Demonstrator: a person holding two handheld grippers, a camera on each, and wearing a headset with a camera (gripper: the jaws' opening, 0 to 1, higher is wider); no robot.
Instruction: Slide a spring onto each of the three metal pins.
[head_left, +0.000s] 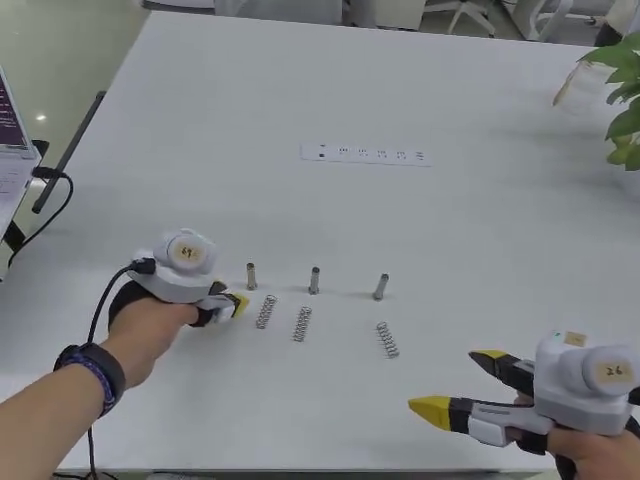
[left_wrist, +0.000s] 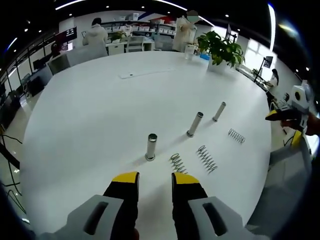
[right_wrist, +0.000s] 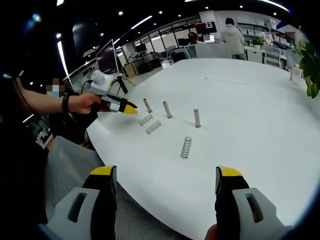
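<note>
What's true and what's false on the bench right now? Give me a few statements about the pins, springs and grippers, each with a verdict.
1. All three metal pins stand upright and bare. True.
2. Three springs lie flat on the table, on the person's side of the pins. True.
3. The right gripper is shut on a spring. False: its jaws are wide apart and hold nothing, near the table's near edge.
4. The left gripper has lifted the leftmost spring. False: its jaws are slightly apart and empty, and that spring lies on the table just ahead of them.
5. A power strip lies between the pins and the springs. False: it lies well beyond the pins.
</note>
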